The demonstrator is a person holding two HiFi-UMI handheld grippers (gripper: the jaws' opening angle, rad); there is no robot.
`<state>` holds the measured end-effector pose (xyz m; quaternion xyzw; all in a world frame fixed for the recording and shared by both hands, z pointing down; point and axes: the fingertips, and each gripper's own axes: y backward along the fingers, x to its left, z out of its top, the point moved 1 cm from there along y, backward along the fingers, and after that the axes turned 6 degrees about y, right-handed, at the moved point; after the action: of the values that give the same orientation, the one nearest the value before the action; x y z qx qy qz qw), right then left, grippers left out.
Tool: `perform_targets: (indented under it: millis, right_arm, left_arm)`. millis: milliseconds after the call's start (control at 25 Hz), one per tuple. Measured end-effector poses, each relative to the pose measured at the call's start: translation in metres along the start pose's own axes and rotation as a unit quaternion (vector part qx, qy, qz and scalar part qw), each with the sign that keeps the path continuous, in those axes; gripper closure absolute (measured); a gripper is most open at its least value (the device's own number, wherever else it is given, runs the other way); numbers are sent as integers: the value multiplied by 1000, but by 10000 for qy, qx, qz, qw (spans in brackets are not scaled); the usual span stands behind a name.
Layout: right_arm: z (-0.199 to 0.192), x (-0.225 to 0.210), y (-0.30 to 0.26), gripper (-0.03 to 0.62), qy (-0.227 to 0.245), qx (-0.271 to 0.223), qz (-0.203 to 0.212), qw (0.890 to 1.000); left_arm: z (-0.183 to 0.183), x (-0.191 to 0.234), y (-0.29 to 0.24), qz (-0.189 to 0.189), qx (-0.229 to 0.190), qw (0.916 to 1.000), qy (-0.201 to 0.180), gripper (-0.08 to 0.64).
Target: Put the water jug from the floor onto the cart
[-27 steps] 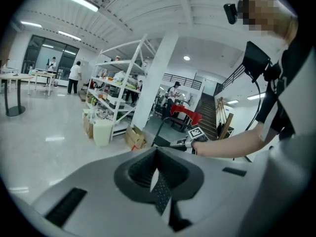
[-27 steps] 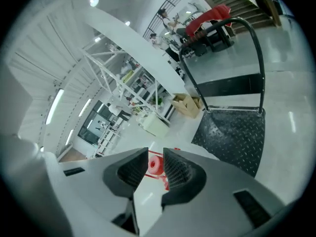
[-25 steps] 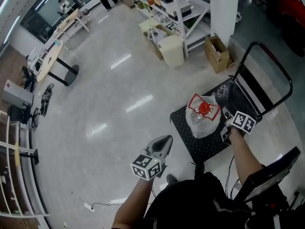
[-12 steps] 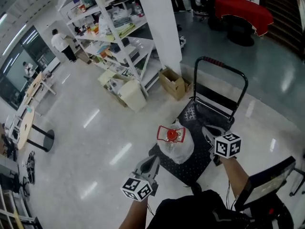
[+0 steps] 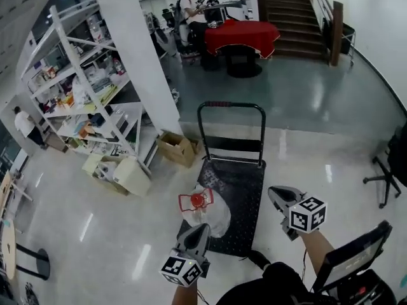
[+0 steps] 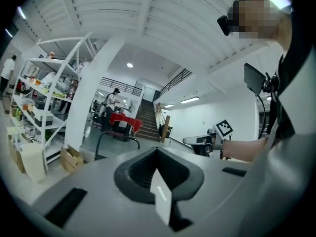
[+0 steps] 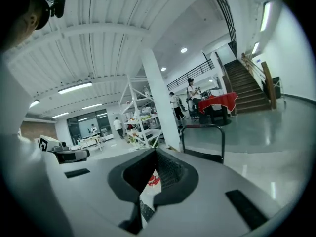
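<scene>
The water jug [image 5: 205, 213] is already off the floor: it stands upright on the flat cart [image 5: 240, 184], at the deck's near-left corner, close against the left edge and well away from the push handle [image 5: 230, 105] at the far end. Neither tool has hold of it. The left gripper [image 5: 201, 229] hangs just short of the jug on the near side, its jaws pressed together with nothing between them. The right gripper [image 5: 276, 193] is off the deck's right edge, jaws likewise drawn together and empty; only a thin slit between them shows a scrap of the jug's red top. The jug looks like a big pale translucent bottle with a red cap and a red carry handle [image 5: 195, 201] at the neck. If full, it would likely be heavy, and its smooth rounded wall would probably slip in a side pinch. The stiff red handle seems the surest hold, with a second support low on the body should it need nudging inward from that edge.
</scene>
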<state>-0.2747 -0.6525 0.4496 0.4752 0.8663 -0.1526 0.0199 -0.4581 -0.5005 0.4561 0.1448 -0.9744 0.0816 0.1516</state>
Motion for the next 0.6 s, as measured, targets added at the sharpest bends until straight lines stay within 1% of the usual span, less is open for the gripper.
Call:
perform_targets:
  millis: [120, 200, 240, 320, 400, 480, 600]
  right_arm:
    - [-13, 18, 66, 591, -61, -30, -554, 9984]
    - [-22, 29, 104, 589, -74, -18, -929, 9956]
    - [-27, 35, 124, 589, -93, -13, -1097, 9939]
    - [-31, 44, 171, 591, -100, -73, -1384, 9903]
    - [-28, 48, 220, 589, 12, -177, -1662, 9859]
    - [-28, 48, 261, 589, 58, -273, -1841, 9825]
    - [-37, 54, 316, 589, -49, -409, -1892, 9811]
  left_arm:
    - [-8, -32, 8, -692, 62, 9976, -60, 558]
    - [-14, -55, 12, -1091, 136, 9939, -114, 558]
    - [-18, -69, 15, -1267, 184, 9918, -70, 558]
    - [-28, -106, 25, -1661, 259, 9858, 48, 558]
    - [-34, -145, 30, -2021, 329, 9788, -74, 558]
    - [-35, -178, 33, -2202, 361, 9745, -241, 558]
    - [-40, -223, 48, -2258, 342, 9733, -223, 558]
